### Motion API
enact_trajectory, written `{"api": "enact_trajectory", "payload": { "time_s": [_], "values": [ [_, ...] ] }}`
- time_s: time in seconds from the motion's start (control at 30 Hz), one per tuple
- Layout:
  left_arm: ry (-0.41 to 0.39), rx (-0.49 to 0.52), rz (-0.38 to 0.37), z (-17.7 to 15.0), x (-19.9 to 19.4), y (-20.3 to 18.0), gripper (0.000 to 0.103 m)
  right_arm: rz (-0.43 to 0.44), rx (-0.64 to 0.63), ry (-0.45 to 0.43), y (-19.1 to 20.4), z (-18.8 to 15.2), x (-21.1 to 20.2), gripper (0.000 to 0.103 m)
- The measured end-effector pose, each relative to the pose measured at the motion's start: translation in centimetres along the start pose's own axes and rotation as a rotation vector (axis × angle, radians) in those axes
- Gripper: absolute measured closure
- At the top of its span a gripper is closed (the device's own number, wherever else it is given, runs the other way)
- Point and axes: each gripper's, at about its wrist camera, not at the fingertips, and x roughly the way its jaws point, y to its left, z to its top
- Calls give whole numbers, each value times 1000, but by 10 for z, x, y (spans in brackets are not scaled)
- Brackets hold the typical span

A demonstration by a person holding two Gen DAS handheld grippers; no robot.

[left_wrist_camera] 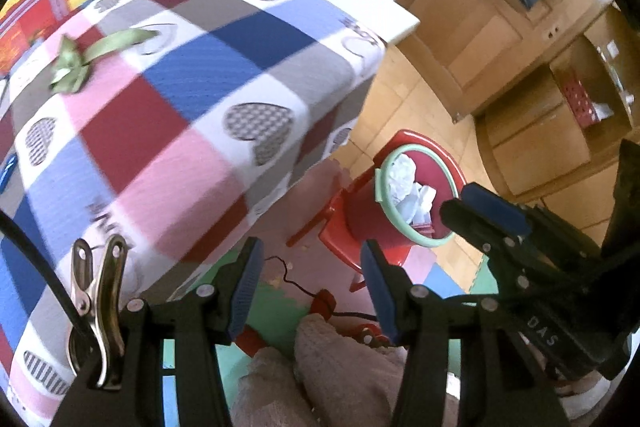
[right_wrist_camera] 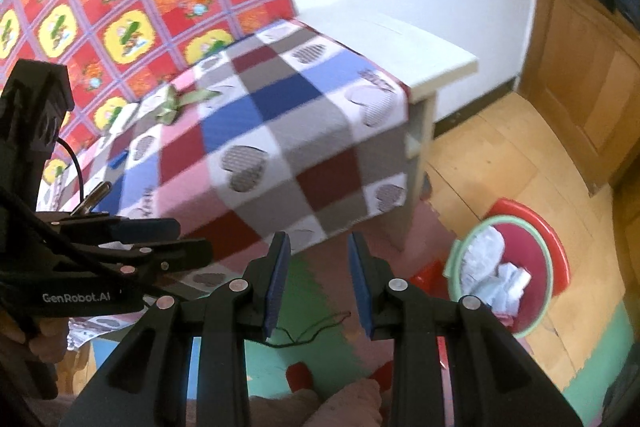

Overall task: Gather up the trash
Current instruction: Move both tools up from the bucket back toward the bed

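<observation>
Trash (left_wrist_camera: 408,187): crumpled white paper, heaped inside green-rimmed red bin (left_wrist_camera: 384,227).

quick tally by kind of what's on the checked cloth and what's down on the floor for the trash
On the checked cloth:
green ribbon: 1
small blue item: 1

On the floor:
red bin with a pale green rim, crumpled white paper inside: 1
red stool under the bin: 1

Total: 4 things. Both grippers are empty.
</observation>
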Motion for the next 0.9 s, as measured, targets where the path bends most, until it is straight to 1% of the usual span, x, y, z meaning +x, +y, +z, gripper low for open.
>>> {"api": "enact_trajectory", "payload": {
  "time_s": [0.2,0.33,0.47,0.6,0.8,0.9],
  "values": [
    [-47,-69,28,-11,-37,34,50,41,-59,-19,34,13,-3,72],
    [-77,-113,65,-18,-57,54,50,74,-94,-23,56,19,-2,72],
    [-99,-160,83,-25,-74,74,50,104,-139,-25,81,25,-3,72],
    [-128,-211,125,-32,-93,96,50,133,-179,-32,104,31,-3,72],
    [-176,-279,167,-41,-123,132,50,187,-222,-46,136,44,-1,72],
    [-193,-304,176,-46,-135,148,50,208,-238,-49,151,49,1,72]
  ]
}}
